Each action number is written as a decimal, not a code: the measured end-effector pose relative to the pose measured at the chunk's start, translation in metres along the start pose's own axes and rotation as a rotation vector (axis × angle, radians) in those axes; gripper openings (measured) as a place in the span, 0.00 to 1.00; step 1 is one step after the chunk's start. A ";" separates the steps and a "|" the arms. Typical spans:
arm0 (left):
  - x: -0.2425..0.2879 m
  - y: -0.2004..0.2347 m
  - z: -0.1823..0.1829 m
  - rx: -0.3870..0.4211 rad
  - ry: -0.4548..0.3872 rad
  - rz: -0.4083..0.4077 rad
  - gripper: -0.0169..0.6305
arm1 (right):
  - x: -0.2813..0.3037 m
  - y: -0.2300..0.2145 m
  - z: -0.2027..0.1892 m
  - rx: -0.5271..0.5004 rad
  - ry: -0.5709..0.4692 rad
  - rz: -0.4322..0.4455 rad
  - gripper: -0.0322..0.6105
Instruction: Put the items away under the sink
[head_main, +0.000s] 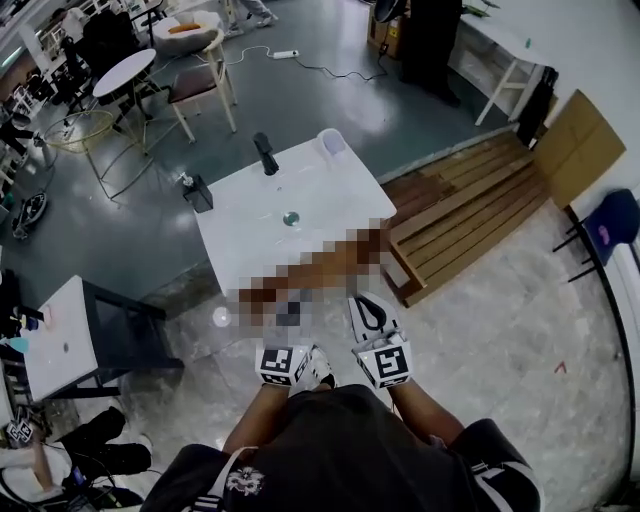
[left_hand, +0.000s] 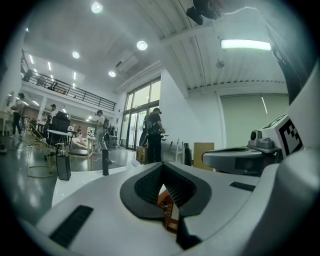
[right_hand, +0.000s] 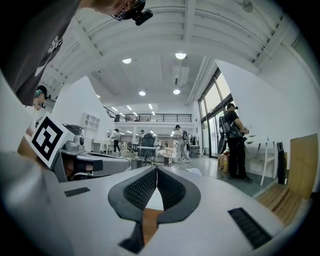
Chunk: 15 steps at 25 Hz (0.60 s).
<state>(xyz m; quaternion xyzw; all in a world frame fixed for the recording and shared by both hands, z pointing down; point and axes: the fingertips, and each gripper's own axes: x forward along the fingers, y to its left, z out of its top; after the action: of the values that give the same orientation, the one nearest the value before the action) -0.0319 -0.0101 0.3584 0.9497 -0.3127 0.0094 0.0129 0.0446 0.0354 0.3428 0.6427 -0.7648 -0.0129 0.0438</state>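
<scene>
Head view looks steeply down on a white sink counter standing free on the floor, with a black faucet at its far edge and a round drain in the middle. The things that I take for the items of the task are on the top: a dark soap dispenser at the far left corner and a white cup at the far right corner, well apart from each other. Nothing is put away yet. The space under the sink cannot be seen, because the counter top and a blurred patch cover the near side.

The person stands just in front of the counter and holds both tools low and near the body, side by side, pointing level toward it. The left gripper is clenched, its ribbed pads pressed together with nothing between them (a small orange-brown patch shows through the slit lower down, but it lies behind the jaws). The right gripper is clenched and empty in the same way.

I think this pose is an approach: the hands carry nothing, so closed jaws are only a resting state. Before any pick they must open, and the items are at the far edge, so a long reach over the basin will be needed.
</scene>
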 end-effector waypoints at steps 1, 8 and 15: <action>0.004 0.010 0.000 -0.005 -0.001 0.016 0.04 | 0.012 0.001 -0.001 0.000 0.010 0.020 0.08; 0.033 0.067 0.005 -0.027 -0.012 0.089 0.04 | 0.081 0.006 -0.008 0.037 0.079 0.118 0.08; 0.041 0.109 0.005 -0.049 -0.029 0.151 0.04 | 0.125 0.001 -0.004 0.018 0.071 0.135 0.08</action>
<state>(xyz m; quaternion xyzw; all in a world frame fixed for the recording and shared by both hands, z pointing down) -0.0633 -0.1220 0.3560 0.9228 -0.3838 -0.0108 0.0307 0.0228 -0.0871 0.3529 0.5902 -0.8043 0.0199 0.0659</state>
